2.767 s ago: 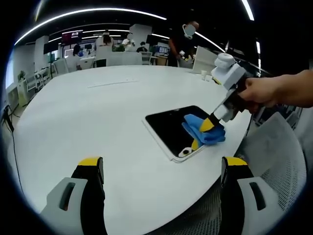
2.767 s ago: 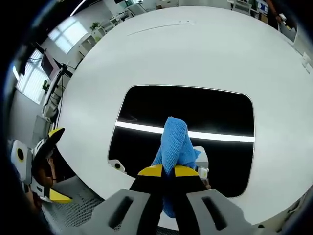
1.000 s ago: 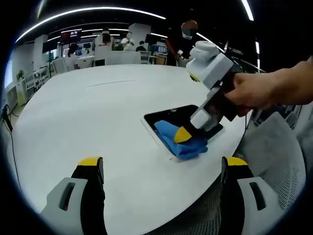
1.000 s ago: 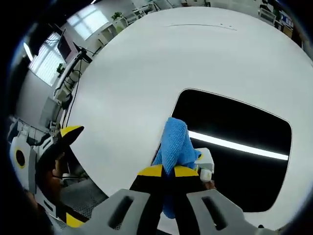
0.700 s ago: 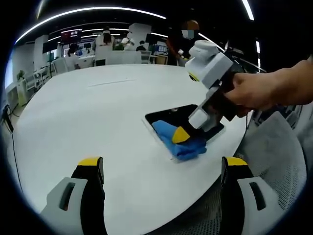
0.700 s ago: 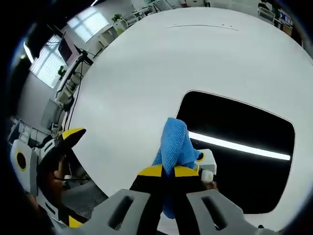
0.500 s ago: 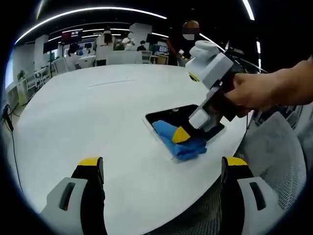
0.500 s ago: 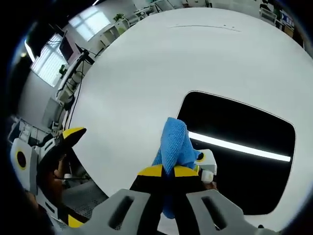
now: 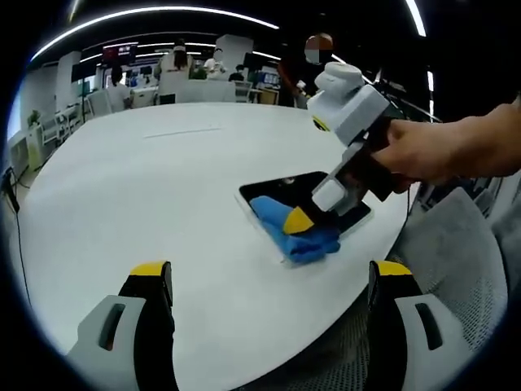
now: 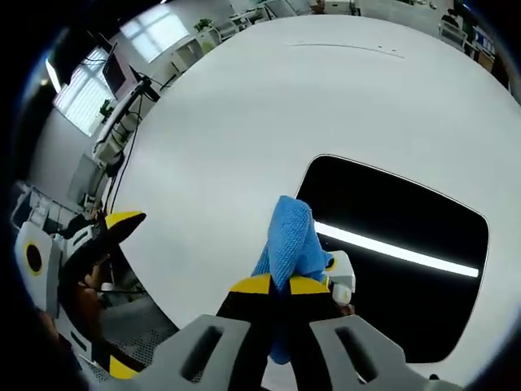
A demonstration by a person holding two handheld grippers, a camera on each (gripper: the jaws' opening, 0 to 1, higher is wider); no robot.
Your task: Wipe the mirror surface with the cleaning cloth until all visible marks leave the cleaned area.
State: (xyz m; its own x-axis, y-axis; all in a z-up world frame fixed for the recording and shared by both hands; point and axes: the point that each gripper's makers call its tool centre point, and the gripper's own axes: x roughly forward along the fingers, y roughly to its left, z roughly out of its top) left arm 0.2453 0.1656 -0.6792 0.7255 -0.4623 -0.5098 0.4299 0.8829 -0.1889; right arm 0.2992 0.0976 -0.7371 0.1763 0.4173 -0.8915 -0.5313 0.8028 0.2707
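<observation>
Wiping underway: right tongs [image 10: 273,285] clenched on blue cloth [image 10: 291,240], pressed at mirror [image 10: 407,269] corner nr bench [image 9: 146,187] edge. Left tongs [image 9: 273,281] released, well apart. No marks discernible; rest of glass prob. unwiped.

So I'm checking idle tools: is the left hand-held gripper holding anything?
No, the left hand-held gripper has its jaws wide apart over the bare white table, with nothing between them.
</observation>
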